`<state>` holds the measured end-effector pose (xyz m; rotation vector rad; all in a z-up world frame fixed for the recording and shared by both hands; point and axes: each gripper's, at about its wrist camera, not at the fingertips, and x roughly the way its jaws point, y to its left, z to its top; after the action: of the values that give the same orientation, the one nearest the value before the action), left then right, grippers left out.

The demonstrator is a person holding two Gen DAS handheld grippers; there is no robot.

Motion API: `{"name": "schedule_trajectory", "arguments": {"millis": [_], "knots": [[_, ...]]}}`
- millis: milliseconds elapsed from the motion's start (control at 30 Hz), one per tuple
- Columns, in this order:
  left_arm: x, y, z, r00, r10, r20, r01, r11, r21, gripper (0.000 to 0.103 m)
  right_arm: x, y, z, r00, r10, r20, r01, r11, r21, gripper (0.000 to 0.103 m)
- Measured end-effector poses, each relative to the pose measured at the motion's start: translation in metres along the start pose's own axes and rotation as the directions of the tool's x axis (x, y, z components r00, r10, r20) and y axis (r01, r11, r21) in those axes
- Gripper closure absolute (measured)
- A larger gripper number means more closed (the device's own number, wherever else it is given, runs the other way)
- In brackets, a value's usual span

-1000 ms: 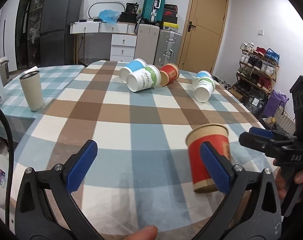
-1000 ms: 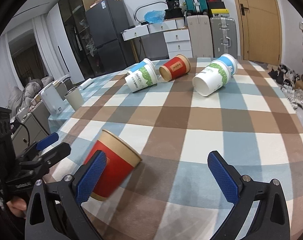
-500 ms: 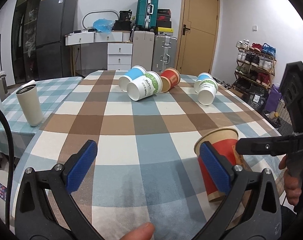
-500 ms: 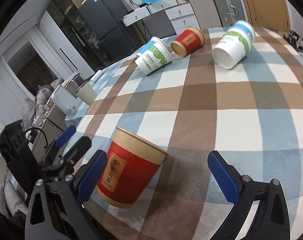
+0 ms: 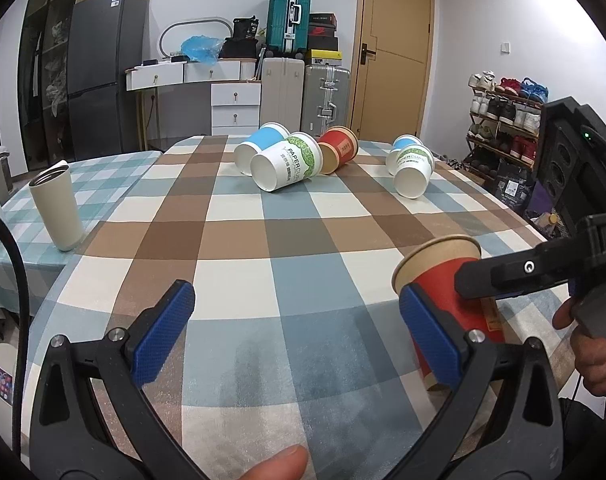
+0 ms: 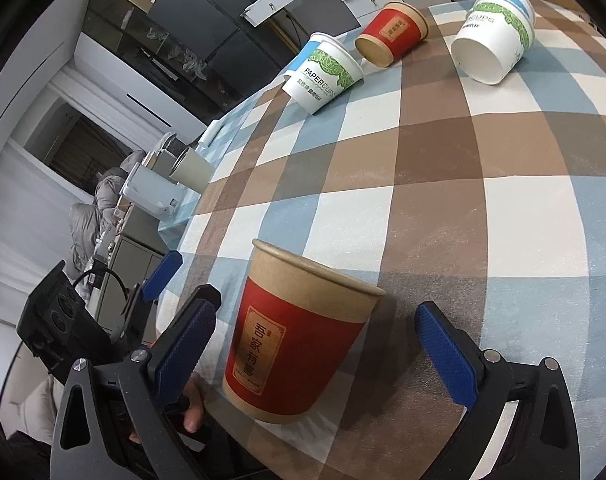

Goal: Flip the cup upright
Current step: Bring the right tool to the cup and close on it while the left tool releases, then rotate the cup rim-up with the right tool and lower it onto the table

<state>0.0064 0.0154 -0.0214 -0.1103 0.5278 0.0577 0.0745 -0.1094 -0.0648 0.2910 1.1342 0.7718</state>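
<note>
A red paper cup with a brown rim (image 6: 295, 340) stands upright, mouth up, near the table's front edge. It sits between the wide-open fingers of my right gripper (image 6: 319, 344), which do not touch it. In the left wrist view the same cup (image 5: 447, 292) is at the right, partly behind my left gripper's right finger and the right gripper's black finger. My left gripper (image 5: 299, 336) is open and empty over the checked tablecloth (image 5: 263, 248).
Several paper cups lie on their sides at the far end: a green-print white one (image 5: 287, 162), a blue one (image 5: 259, 146), a red one (image 5: 339, 148), two more at the right (image 5: 413, 166). A beige tumbler (image 5: 57, 204) stands at the left.
The red cup has gone from tilted to standing upright. My right gripper has swung round it, so the cup now sits between its fingers. My left gripper has barely moved.
</note>
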Motion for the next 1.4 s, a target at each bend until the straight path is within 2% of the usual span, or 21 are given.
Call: {"name": "schedule_trajectory", "arguments": {"millis": [300, 433, 600, 700, 800, 833, 967, 1067, 1200, 1400], "knots": [[0.001, 0.003, -0.001, 1.0, 0.001, 0.002, -0.001, 1.0, -0.003, 0.001, 0.009, -0.006, 0.007, 0.998, 0.051, -0.032, -0.049, 0.997, 0.066, 0.013], [0.001, 0.003, -0.001, 1.0, -0.001, 0.003, 0.001, 1.0, -0.005, 0.001, 0.011, -0.009, 0.011, 0.995, 0.081, -0.054, -0.076, 0.993, 0.089, 0.027], [0.0, 0.003, -0.001, 1.0, 0.0, 0.004, 0.0, 1.0, -0.005, 0.001, 0.009, -0.007, 0.01, 0.995, 0.08, -0.055, -0.076, 0.995, 0.067, 0.03], [0.001, 0.003, -0.001, 1.0, -0.001, 0.001, 0.001, 1.0, -0.003, 0.001, 0.002, -0.002, 0.009, 0.998, 0.066, -0.022, -0.065, 0.998, 0.026, 0.031], [0.0, 0.004, -0.001, 1.0, -0.004, 0.003, 0.004, 1.0, -0.006, 0.001, -0.011, 0.009, 0.008, 0.998, 0.001, 0.057, 0.003, 0.998, -0.062, 0.031], [0.001, 0.004, -0.001, 1.0, -0.004, 0.004, 0.004, 1.0, -0.007, 0.001, -0.014, 0.015, 0.007, 0.995, -0.043, 0.087, 0.052, 0.993, -0.103, 0.031], [0.0, 0.004, -0.001, 1.0, -0.006, 0.003, 0.006, 1.0, -0.01, 0.001, -0.019, 0.03, 0.0, 0.964, -0.157, 0.215, 0.203, 0.955, -0.215, 0.032], [0.0, 0.003, -0.001, 1.0, -0.009, 0.004, 0.009, 1.0, -0.014, 0.001, -0.02, 0.039, -0.003, 0.946, -0.165, 0.279, 0.241, 0.934, -0.264, 0.032], [0.001, 0.002, 0.0, 1.0, -0.009, 0.003, 0.009, 1.0, -0.016, 0.001, -0.019, 0.053, -0.004, 0.907, -0.205, 0.368, 0.329, 0.89, -0.316, 0.032], [0.001, 0.002, 0.0, 1.0, -0.01, 0.001, 0.01, 1.0, -0.02, 0.001, -0.008, 0.062, 0.004, 0.882, -0.241, 0.406, 0.389, 0.858, -0.335, 0.032]]}}
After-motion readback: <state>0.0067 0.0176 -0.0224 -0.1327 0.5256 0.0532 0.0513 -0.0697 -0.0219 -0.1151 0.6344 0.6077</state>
